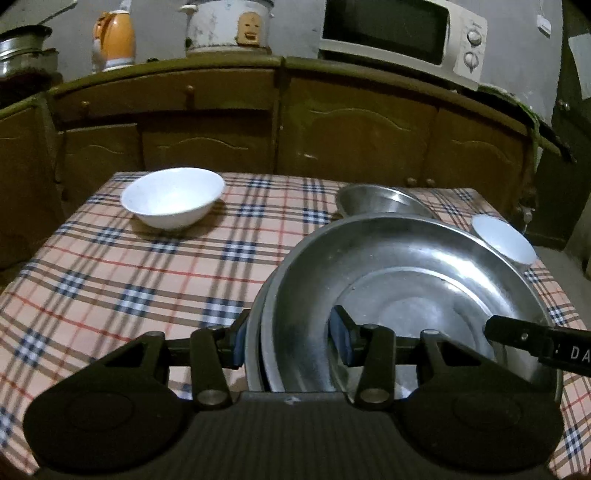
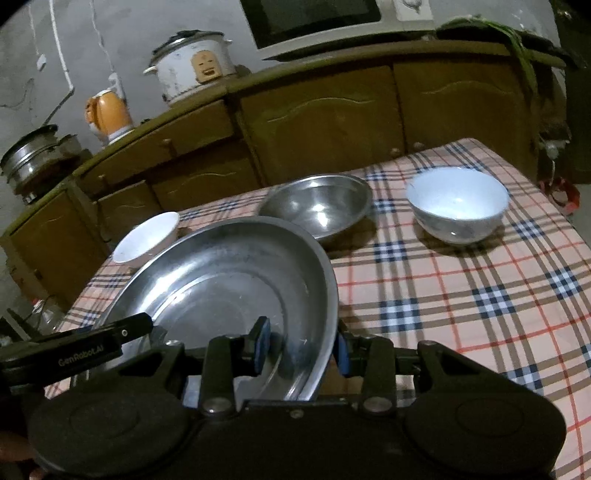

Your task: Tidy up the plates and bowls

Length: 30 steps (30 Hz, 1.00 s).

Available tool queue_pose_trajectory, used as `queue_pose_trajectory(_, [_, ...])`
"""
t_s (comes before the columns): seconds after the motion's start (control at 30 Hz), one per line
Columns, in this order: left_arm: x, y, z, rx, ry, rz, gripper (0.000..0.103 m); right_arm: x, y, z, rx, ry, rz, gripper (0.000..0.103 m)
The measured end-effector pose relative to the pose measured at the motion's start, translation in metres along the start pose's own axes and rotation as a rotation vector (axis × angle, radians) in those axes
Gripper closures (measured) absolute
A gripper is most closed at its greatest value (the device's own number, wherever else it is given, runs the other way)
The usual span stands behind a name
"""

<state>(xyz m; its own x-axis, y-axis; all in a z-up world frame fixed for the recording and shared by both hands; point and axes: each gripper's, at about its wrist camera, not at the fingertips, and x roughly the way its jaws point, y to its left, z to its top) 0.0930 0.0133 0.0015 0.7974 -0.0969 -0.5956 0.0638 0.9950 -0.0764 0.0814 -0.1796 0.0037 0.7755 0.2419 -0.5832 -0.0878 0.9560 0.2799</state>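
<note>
A large steel plate (image 1: 406, 266) (image 2: 221, 266) is held between both grippers above the checked tablecloth (image 1: 110, 280); a second rim seems nested under it. My left gripper (image 1: 290, 341) is shut on its left rim, one blue pad outside and one inside. My right gripper (image 2: 301, 347) is shut on its right rim in the same way. A steel bowl (image 1: 380, 201) (image 2: 317, 205) sits just behind the plate. One white bowl (image 1: 173, 197) (image 2: 147, 236) stands at the far left, another white bowl (image 1: 504, 238) (image 2: 458, 203) at the right.
Brown cabinets (image 1: 332, 129) run close behind the table. On their top stand a rice cooker (image 1: 229, 26), an orange kettle (image 1: 112, 37), a microwave (image 1: 399, 33) and steel pots (image 1: 22, 48). The table's left edge (image 1: 22, 280) and right edge (image 2: 554, 192) drop away.
</note>
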Motion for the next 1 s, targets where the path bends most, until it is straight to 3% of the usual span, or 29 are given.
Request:
queue_pose_trajectory(0.47, [-0.038, 0.06, -0.002, -0.044, -0.033, 0.077, 0.058, 0.0, 0.073, -0.006, -0.076, 0.0, 0.077, 0.058])
queue_pose_trajectory(1.0, [-0.049, 0.126, -0.012, -0.089, -0.029, 0.132, 0.058, 0.021, 0.142, -0.024, -0.125, 0.027, 0.126, 0.058])
